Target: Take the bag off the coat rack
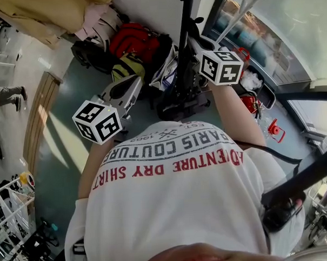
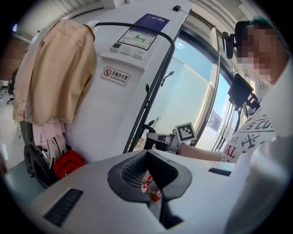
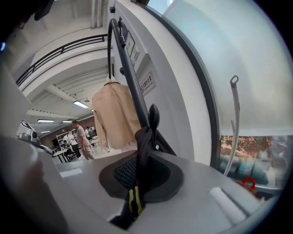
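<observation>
Your right tool (image 3: 135, 201) is clenched on the black fabric strap (image 3: 143, 146) of the dark bag (image 1: 179, 102), which hangs on the black metal coat rack (image 3: 129, 75). If you pull sideways instead of upward, the strap may catch the hook and tip the rack.

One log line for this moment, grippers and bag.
right gripper: shut on bag strap | bag strap: hung on coat rack peg | left gripper: shut, empty

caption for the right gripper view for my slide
Right gripper shut on black bag strap hooked over black coat-rack peg, beige jacket behind.
</observation>
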Demonstrator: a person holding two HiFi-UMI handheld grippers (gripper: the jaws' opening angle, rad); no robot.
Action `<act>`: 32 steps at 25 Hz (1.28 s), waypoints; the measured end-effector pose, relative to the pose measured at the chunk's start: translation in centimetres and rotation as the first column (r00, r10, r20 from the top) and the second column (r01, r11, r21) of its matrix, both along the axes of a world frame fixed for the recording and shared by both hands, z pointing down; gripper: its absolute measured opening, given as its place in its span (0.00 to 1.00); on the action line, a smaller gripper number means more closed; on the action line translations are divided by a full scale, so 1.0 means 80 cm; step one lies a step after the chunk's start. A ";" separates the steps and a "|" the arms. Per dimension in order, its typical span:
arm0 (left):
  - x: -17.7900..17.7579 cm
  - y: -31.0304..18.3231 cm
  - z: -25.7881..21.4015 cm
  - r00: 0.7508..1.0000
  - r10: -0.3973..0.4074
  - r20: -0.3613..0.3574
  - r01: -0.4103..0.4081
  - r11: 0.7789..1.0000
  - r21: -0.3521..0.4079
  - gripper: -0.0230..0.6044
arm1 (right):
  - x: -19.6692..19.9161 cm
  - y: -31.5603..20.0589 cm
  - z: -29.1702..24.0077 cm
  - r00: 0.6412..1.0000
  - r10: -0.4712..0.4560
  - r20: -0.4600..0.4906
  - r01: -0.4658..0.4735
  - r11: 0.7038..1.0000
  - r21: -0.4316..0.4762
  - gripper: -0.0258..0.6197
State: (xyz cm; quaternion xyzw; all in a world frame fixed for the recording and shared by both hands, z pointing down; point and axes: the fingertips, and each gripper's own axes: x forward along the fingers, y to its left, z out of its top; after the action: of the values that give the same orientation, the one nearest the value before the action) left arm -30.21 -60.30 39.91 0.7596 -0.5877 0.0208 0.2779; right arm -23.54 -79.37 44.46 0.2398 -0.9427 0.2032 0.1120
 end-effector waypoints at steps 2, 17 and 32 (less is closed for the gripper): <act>0.001 0.001 -0.003 1.000 0.001 0.002 -0.001 1.000 0.004 0.04 | -0.001 -0.001 -0.025 1.000 -0.007 0.011 0.006 0.999 0.050 0.05; 0.002 0.023 -0.021 1.000 -0.008 -0.022 0.009 0.998 0.058 0.04 | 0.037 0.026 -0.188 0.986 -0.038 0.160 -0.002 0.970 0.241 0.05; 0.021 0.090 -0.030 0.999 0.040 -0.033 -0.037 0.996 0.080 0.04 | 0.066 0.170 -0.121 0.987 -0.077 0.144 0.063 0.993 0.097 0.05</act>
State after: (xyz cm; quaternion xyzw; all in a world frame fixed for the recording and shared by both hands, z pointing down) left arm -28.51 -53.13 37.55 0.7814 -0.5684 -0.0102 0.2572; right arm -18.28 -65.81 34.78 0.1957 -0.9646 0.1726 0.0381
